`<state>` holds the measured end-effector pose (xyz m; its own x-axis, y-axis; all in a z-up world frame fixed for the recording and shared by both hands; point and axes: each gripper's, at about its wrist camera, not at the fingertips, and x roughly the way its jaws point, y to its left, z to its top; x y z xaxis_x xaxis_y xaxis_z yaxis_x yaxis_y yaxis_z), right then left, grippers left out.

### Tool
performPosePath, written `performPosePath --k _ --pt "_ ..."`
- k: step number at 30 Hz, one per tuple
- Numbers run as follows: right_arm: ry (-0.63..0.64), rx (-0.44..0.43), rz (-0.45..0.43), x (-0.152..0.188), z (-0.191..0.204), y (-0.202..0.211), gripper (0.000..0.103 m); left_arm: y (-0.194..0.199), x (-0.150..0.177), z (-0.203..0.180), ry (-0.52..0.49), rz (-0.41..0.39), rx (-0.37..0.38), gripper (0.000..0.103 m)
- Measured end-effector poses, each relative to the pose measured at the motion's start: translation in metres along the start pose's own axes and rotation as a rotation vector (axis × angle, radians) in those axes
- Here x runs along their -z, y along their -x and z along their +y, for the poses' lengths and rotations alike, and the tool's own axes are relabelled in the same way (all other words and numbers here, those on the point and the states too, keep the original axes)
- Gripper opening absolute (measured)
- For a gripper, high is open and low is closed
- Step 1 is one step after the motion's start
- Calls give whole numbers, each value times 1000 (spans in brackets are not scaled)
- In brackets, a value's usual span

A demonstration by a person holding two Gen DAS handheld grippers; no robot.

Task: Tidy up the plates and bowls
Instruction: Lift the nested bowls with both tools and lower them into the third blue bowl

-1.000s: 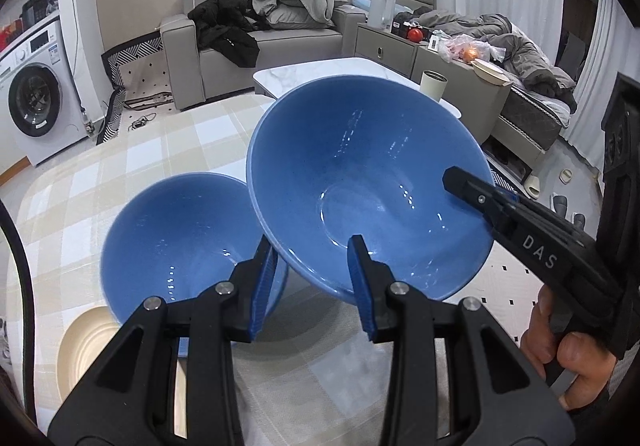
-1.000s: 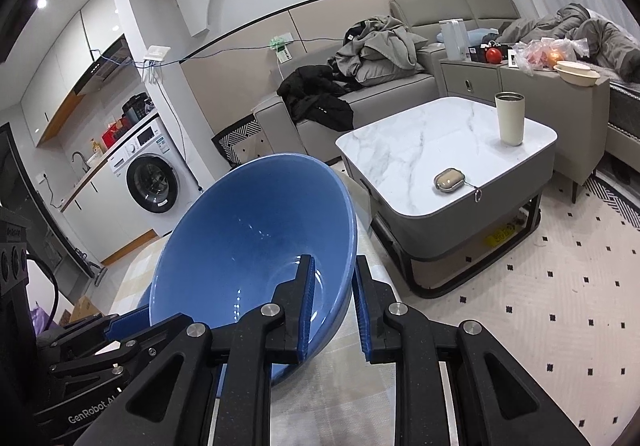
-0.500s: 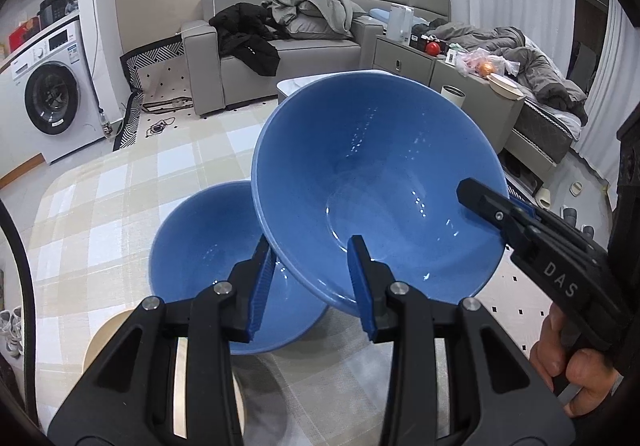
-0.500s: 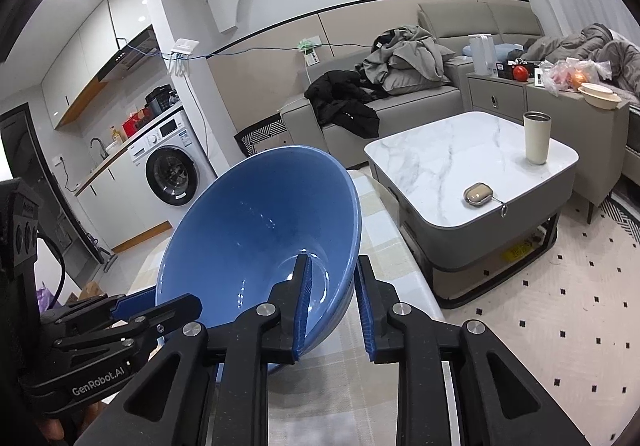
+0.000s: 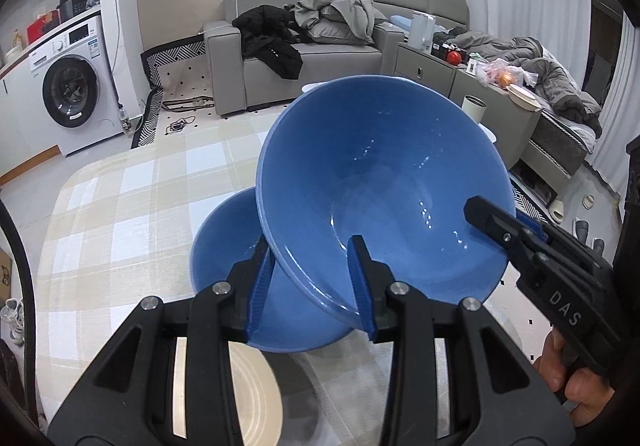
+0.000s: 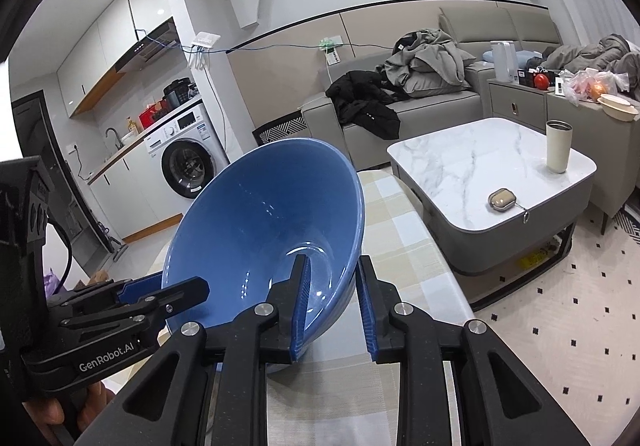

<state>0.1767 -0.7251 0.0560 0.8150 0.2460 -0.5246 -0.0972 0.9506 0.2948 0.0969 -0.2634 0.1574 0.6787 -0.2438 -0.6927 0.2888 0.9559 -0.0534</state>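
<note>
Both tongs, left (image 5: 312, 278) and right (image 6: 331, 300), are clamped on opposite rims of the tilted bowl (image 5: 384, 186) at frame centre, sharing its weight above a second bowl (image 5: 240, 246) on the bench (image 5: 120, 206), probably for nesting.

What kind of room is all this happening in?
Most likely a small studio flat: a grey sofa piled with clothes, a washing machine under a kitchen counter, and a bed share one open room.

Large blue bowl (image 5: 384, 182) tilted, raised above second blue bowl (image 5: 236, 246) on table.
</note>
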Motion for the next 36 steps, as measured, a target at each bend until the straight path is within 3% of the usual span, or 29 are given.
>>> performPosePath --k 22,36 --pt "41 -62 68 23 33 -39 26 -26 10 54 61 19 -85 33" --pt "83 -51 114 32 43 -58 27 -52 20 78 76 62 -111 33"
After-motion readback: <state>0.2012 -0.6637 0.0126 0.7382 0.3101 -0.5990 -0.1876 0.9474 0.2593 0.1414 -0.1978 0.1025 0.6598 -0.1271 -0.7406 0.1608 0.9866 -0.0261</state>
